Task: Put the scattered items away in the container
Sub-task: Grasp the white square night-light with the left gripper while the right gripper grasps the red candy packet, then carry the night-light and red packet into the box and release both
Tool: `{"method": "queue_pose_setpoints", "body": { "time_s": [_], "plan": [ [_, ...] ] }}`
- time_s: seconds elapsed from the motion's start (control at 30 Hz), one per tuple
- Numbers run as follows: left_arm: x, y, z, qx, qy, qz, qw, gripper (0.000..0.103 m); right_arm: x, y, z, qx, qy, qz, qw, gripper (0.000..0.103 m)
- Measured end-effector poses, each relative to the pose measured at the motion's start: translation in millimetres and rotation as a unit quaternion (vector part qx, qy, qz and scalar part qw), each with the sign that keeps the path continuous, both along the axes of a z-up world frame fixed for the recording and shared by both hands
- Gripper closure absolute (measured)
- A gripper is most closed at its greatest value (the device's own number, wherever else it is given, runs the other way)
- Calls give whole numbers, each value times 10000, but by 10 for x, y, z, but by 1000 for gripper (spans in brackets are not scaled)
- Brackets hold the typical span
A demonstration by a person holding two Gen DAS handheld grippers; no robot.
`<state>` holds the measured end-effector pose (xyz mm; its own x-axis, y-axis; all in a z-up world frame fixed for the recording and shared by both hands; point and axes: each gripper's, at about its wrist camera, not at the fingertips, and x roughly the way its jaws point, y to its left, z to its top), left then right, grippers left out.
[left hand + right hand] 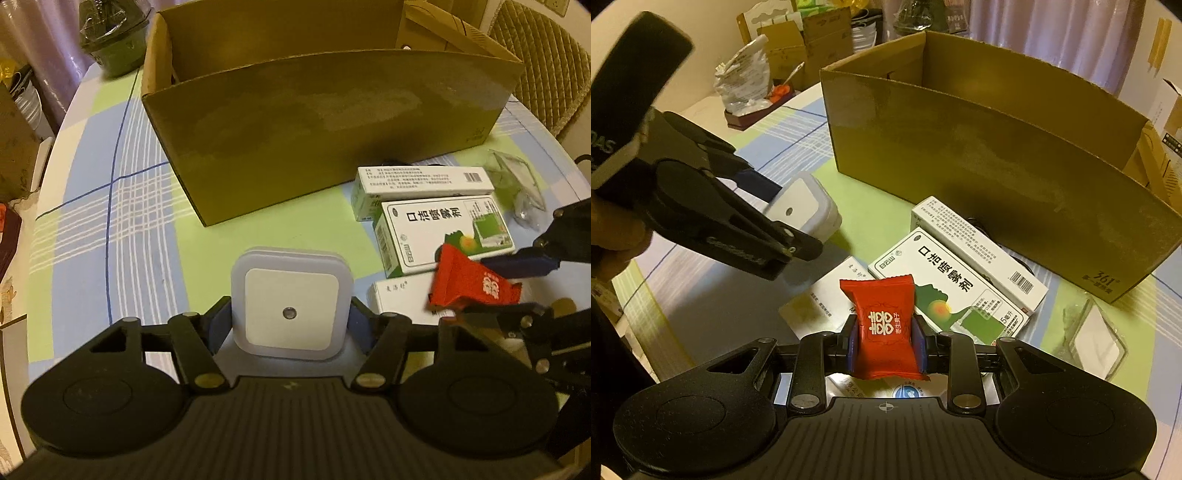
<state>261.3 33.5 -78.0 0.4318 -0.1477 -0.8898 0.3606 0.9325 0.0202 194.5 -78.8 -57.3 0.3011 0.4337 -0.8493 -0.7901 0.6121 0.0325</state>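
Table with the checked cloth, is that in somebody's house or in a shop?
Most likely a home, perhaps a dining room. The table wears a checked cloth, a padded chair stands behind the cardboard box, and curtains hang at the back.

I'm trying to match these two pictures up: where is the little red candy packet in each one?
Left wrist view: the red candy packet sits at the right edge, pinched by the right tool, in front of the green-and-white medicine box.
Right wrist view: it is at bottom centre, upright between that tool's two fingers.
Shared landmark: the brown cardboard box behind the medicine boxes.
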Motion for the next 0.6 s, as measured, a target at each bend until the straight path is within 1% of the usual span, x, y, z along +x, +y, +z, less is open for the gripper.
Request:
{"method": "queue_pose_setpoints", "body": {
  "time_s": [0.13, 0.4, 0.6],
  "plan": [
    [-87, 27, 114, -27, -37, -25, 10000, 42, -40, -19, 55, 16, -43, -4, 10000, 71],
    [-271, 53, 257, 84, -41, -47, 9999, 42, -128, -69, 211, 87, -152, -43, 9998, 71],
    [-385, 30, 427, 101, -130, -63, 9998, 42, -156, -131, 349, 155, -271, -84, 9995, 71]
  ]
}}
